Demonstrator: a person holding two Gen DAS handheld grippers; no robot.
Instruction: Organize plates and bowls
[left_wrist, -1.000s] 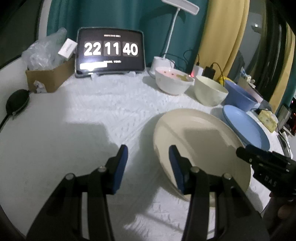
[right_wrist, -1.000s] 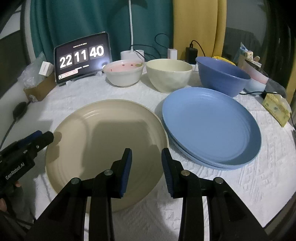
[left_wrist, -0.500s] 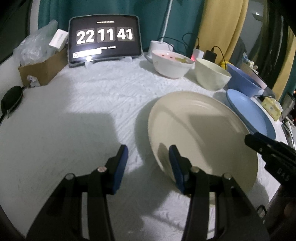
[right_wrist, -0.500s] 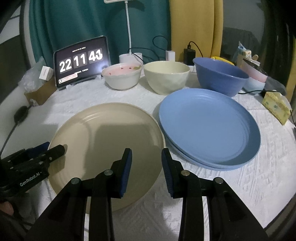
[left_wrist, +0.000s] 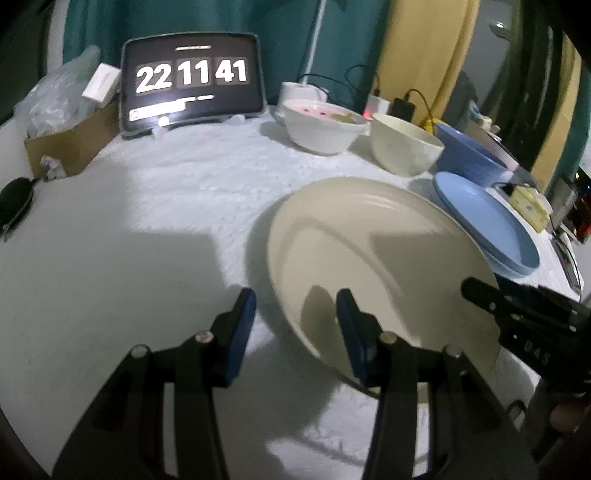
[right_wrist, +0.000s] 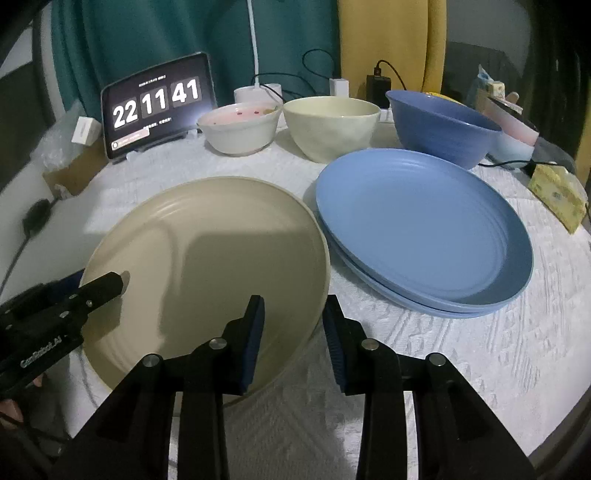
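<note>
A large cream plate (left_wrist: 373, 266) (right_wrist: 207, 266) lies on the white tablecloth, beside two stacked blue plates (right_wrist: 424, 232) (left_wrist: 484, 225). Behind them stand a white bowl with pink inside (right_wrist: 240, 127), a cream bowl (right_wrist: 330, 125) and a blue bowl (right_wrist: 441, 125). My left gripper (left_wrist: 295, 325) is open, its jaws astride the cream plate's near left rim. My right gripper (right_wrist: 293, 332) is open, its jaws astride the same plate's near right rim. Each gripper shows in the other's view, at the plate's edge.
A tablet clock (left_wrist: 192, 81) stands at the back left, next to a cardboard box (left_wrist: 70, 144) with plastic bags. Chargers and cables lie behind the bowls. A yellow sponge-like block (right_wrist: 557, 195) sits at the right. A black object (left_wrist: 14, 199) lies far left.
Both grippers have moved in on the cream plate from either side, so that its rim now lies between each pair of open jaws. The plate's left edge looks slightly raised.
</note>
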